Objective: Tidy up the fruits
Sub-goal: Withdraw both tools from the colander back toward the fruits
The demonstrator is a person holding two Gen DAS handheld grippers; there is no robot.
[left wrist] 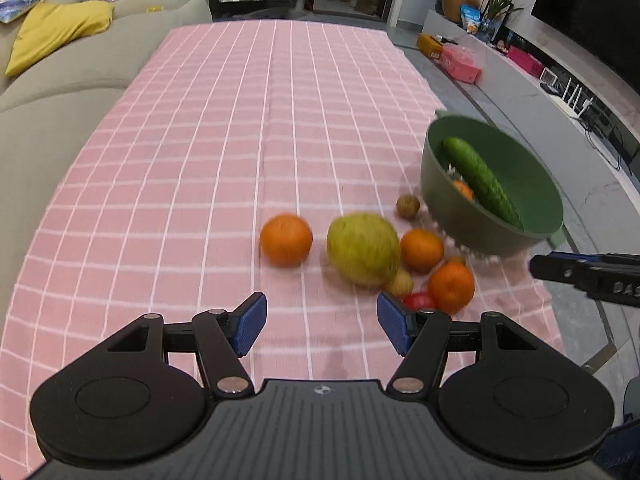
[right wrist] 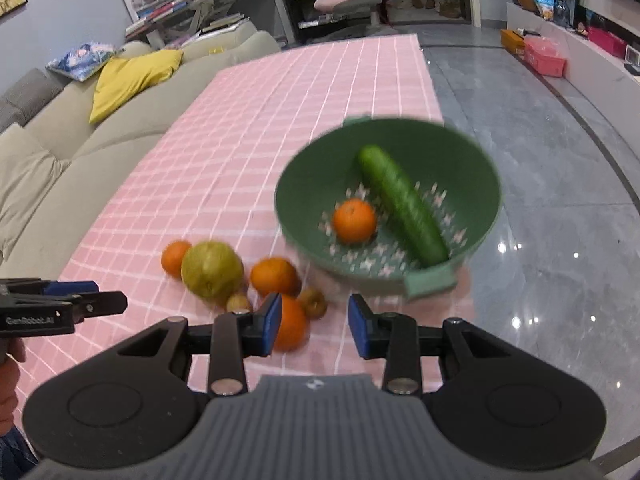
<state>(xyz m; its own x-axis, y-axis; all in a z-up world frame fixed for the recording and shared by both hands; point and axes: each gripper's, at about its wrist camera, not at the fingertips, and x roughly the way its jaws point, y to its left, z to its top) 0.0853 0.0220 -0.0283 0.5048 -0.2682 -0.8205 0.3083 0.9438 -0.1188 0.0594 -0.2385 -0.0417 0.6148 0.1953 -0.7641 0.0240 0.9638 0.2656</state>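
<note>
My left gripper is open and holds nothing, low over the pink checked tablecloth. Just beyond it lie an orange, a big yellow-green fruit, two more oranges, a red tomato and small brown fruits. The green bowl at the right holds a cucumber and an orange. My right gripper stands narrowly open with only cloth between its pads; an orange lies just past its left pad, in front of the bowl.
A beige sofa with a yellow cushion runs along the table's left side. The bowl sits near the table's right edge, with grey floor beyond. Each gripper shows at the edge of the other's view; a hand holds the left one.
</note>
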